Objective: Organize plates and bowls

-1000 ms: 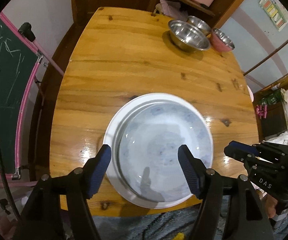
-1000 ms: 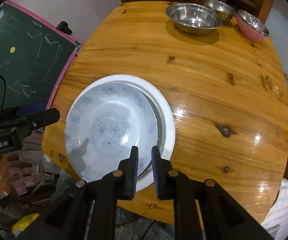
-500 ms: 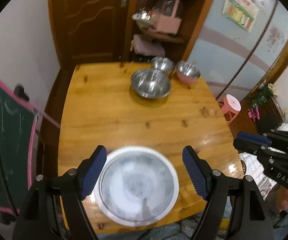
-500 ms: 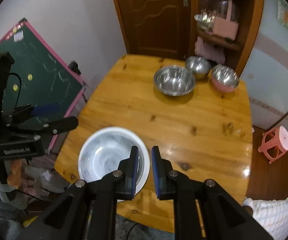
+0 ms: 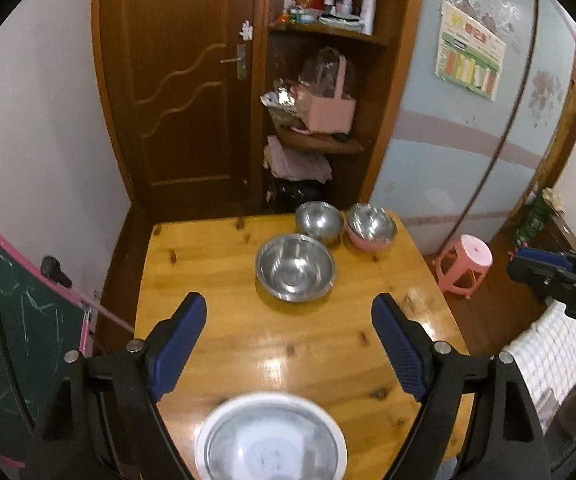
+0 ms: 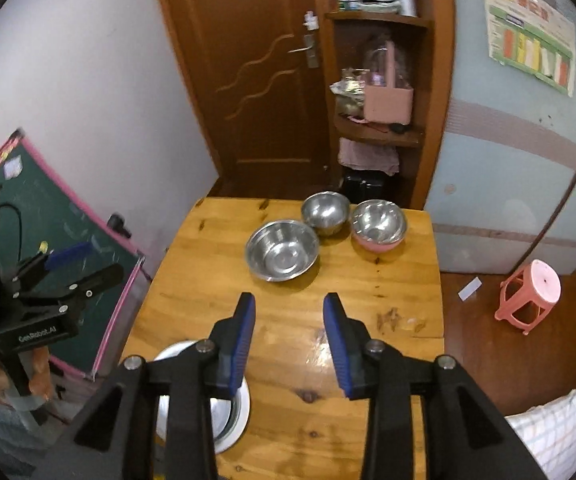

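Both the left gripper (image 5: 290,340) and right gripper (image 6: 290,332) have black frames, silver screws and ribbed blue pads (image 5: 398,350).

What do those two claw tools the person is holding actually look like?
Both are black two-finger clamps with silver screws at the joints. Each finger ends in a ribbed blue pad. The left gripper carries white "GenRobot.AI" lettering on its body, seen from the right camera; the right gripper shows white letters starting "DA", cut off. A black cable loops behind the left one.
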`<state>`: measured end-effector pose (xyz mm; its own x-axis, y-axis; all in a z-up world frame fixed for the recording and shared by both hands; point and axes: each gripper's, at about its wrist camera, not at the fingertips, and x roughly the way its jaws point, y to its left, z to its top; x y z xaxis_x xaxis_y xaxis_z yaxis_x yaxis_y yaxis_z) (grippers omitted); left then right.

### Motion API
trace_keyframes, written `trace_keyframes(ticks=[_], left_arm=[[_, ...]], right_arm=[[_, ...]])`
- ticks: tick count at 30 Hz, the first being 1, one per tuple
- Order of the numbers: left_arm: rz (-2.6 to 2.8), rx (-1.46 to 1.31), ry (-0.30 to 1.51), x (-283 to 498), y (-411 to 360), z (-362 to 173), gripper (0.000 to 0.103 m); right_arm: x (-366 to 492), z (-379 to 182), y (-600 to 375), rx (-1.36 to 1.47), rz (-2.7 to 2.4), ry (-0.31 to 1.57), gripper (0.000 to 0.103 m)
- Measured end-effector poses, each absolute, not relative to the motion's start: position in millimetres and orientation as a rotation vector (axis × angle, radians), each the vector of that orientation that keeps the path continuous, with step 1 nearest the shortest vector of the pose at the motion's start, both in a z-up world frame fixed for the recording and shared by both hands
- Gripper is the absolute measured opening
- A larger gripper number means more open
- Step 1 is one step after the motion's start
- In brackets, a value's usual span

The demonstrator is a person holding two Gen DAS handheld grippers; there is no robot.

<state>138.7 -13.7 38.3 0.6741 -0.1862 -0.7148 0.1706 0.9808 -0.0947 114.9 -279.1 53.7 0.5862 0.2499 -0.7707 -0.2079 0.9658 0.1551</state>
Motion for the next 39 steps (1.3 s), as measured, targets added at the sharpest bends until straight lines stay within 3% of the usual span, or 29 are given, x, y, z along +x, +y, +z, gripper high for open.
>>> trace_keyframes(ticks=[6, 23, 28, 35, 39], left_arm=[[-0.139, 0.002, 0.792, 214, -18, 11, 0.087], [-0.123, -0.132, 1.092, 378, -7, -153, 0.087], [-0.118, -0.193, 1.204, 398, -3, -205, 0.079], [-0.145, -0.250, 1.267, 407, -2, -238, 0.071], [-0.178, -0.283, 1.314, 413, -4, -252, 0.050]], right_arm=[[166, 34, -284, 0.065, 0.231, 0.938, 0.035], [311, -94, -256, 0.177, 0.228, 1.164, 0.035], [338, -138, -246, 0.229, 0.223, 1.234, 0.035], [363, -189, -242, 0.304, 0.210, 1.328, 0.035], [370, -208, -237, 0.303, 0.198, 1.365, 0.035]])
